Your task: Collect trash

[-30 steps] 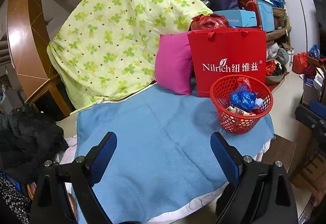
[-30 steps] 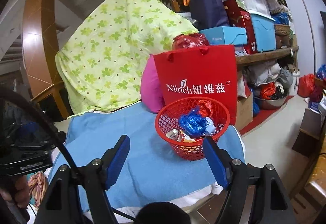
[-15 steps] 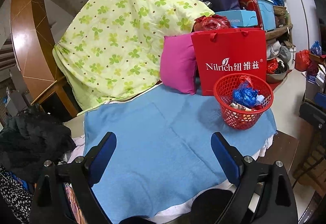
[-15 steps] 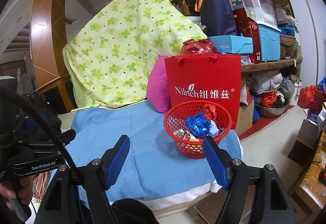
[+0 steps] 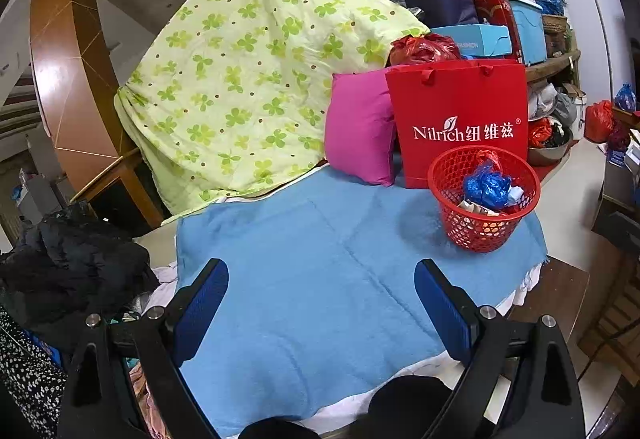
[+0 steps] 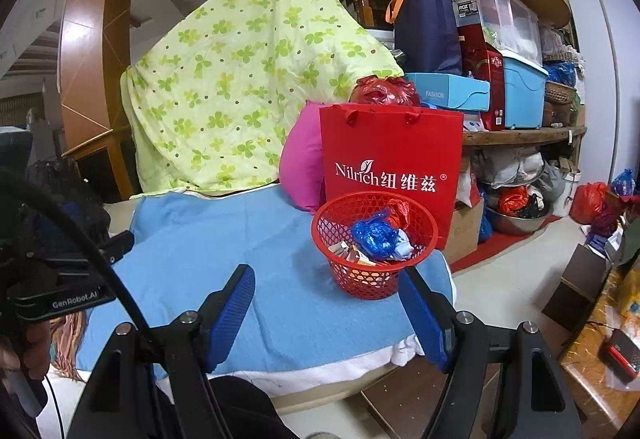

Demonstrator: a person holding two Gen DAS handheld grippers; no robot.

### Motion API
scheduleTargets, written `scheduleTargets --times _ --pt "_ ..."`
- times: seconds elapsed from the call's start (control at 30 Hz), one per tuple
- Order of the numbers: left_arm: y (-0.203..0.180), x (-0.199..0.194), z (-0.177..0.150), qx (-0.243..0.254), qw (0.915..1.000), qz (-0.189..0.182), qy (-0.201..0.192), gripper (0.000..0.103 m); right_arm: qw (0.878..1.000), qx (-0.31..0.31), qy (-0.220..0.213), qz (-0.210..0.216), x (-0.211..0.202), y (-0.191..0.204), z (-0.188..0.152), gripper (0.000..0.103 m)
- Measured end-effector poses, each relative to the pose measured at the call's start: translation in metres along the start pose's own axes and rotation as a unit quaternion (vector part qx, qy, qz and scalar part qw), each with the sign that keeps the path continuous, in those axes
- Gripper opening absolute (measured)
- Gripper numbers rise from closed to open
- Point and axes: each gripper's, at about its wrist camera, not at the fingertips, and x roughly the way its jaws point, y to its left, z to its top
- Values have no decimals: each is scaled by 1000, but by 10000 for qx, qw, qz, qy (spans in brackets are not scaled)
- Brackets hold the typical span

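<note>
A: Trash: blue wrapper, red wrapper and paper scraps, all lying in the red basket at the far right of the blue towel. Nothing loose shows on the towel, so collection looks finished or nearly so.

B: Grippers?

A: Left gripper: jaws wide, nothing between them. Right gripper: jaws apart, also empty, hanging well short of the basket.

B: Surface and room?

A: Towel over a white sheet. Behind the basket, a red paper bag; beside that, a pink pillow and a green flowered quilt. Shelves of boxes at right.
</note>
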Motion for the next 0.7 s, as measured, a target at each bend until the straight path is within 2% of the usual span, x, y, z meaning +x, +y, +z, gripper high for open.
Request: scheduleTargets --times 0.23,0.4,0.7 --pt "1 -4 -1 13 10000 -10 -34 94 9999 58 -82 -96 -14 -6 2 81" --pt "-3 -11 -4 62 9999 66 -97 94 9995 116 -161 -258 -24 -11 2 81" --pt "-5 -17 -6 38 9999 80 -91 94 9991 226 -159 -308 -30 -15 2 82"
